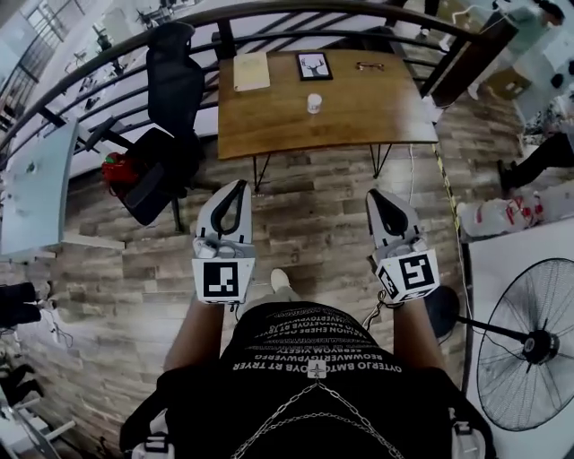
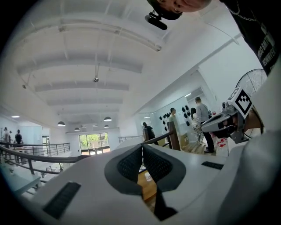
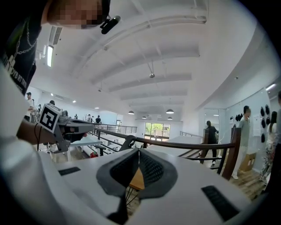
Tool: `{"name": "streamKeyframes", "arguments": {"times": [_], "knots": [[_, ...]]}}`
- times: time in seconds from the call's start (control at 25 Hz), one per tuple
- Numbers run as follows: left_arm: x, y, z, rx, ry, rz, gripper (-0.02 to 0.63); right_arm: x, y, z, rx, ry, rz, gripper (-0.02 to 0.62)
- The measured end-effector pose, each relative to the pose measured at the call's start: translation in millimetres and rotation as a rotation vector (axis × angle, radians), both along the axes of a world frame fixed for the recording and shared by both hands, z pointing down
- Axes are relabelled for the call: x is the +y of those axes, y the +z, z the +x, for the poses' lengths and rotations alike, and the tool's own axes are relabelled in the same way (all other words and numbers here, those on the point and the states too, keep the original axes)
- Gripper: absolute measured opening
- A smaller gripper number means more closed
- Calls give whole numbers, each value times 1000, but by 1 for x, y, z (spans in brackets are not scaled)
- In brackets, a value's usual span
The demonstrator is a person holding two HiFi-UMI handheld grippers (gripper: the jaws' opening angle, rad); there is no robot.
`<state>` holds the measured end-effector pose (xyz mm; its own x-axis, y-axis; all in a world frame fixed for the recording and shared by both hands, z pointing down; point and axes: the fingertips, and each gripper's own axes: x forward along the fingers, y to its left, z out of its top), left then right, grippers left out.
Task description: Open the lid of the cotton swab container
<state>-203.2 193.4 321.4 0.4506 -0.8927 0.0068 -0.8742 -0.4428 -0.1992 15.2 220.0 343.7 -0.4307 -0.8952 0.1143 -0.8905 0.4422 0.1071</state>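
The cotton swab container (image 1: 314, 103) is a small white round tub. It stands upright near the middle of the wooden surface (image 1: 359, 125), a little toward its near edge. In the head view it is too small to tell whether the lid is on or what is inside. In the left gripper view it shows only as a pale speck (image 2: 148, 176) on the wood, seen low between the pads.

Three things lie on the far part of the surface, all apart from the container. A pale notebook (image 1: 251, 71) lies at the left, a black-framed picture (image 1: 315, 65) just beyond the container, and a pair of glasses (image 1: 369, 65) to the right. A black office chair (image 1: 175, 85) stands off the surface's left end, and a curved railing (image 1: 269, 11) runs behind. A standing fan (image 1: 529, 345) is at the near right.

Both claws hang over the plank floor (image 1: 314, 215), well short of the surface and pointing toward it. The left claw (image 1: 238, 186) (image 2: 142, 146) has its jaws pressed together with nothing between them. The right claw (image 1: 375, 194) (image 3: 138, 150) is likewise closed and empty.
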Motion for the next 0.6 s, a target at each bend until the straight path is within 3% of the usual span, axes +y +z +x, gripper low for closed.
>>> {"name": "streamKeyframes", "arguments": {"times": [0.6], "knots": [[-54, -12, -29, 59, 43, 50, 29, -40, -12, -19, -16, 34, 23, 17]]}}
